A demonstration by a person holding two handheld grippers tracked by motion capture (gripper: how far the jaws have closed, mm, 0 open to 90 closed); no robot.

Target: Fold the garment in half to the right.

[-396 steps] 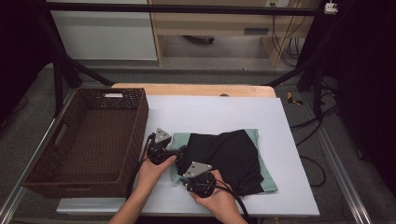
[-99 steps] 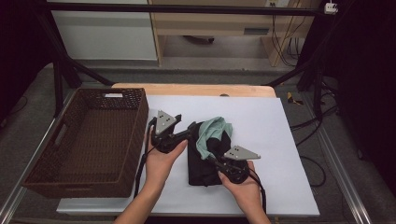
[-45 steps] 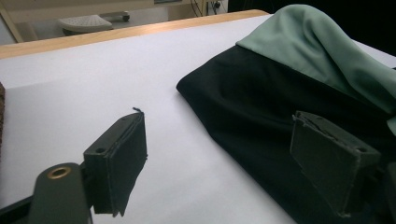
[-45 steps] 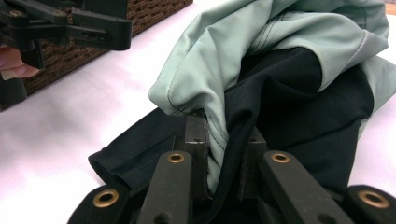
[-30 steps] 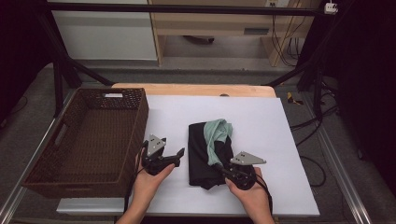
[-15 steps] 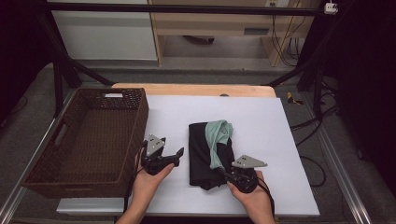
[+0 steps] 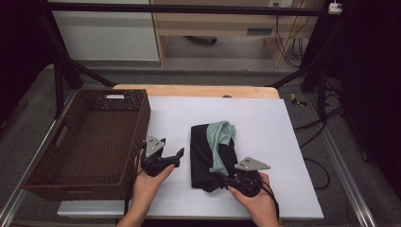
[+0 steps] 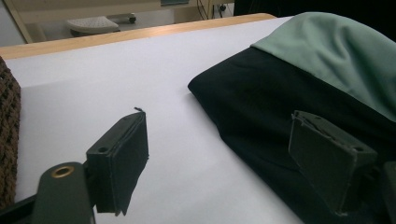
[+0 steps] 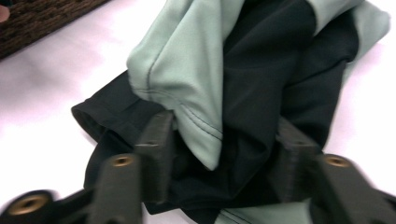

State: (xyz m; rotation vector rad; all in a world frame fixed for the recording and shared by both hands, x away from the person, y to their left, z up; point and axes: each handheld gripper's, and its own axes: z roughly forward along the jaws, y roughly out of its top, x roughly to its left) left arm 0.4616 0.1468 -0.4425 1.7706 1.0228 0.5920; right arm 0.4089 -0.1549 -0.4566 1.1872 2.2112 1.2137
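A black garment [image 7: 203, 156] with a mint-green lining [image 7: 220, 137] lies folded into a narrow strip in the middle of the white table top [image 7: 265, 123]. My right gripper [image 7: 222, 177] is at the garment's near end. Its jaws have just been opening and now stand apart, with bunched black and green cloth [image 9: 219, 93] lying loosely between them [image 9: 224, 121]. My left gripper [image 7: 177, 156] rests just left of the garment and is open with nothing between its jaws [image 8: 217, 116]. The black cloth's edge [image 8: 243, 102] runs beside its right jaw.
A dark brown wicker basket [image 7: 42, 165] stands along the table's left side, with nothing in it, close beside my left hand. Bare white table lies right of the garment and behind it. A wooden edge [image 7: 198, 90] runs along the back.
Since the earliest frame the garment has gone from spread flat to folded narrow, and both hands have drawn back to the front edge. Over the last second the hands have kept their places.
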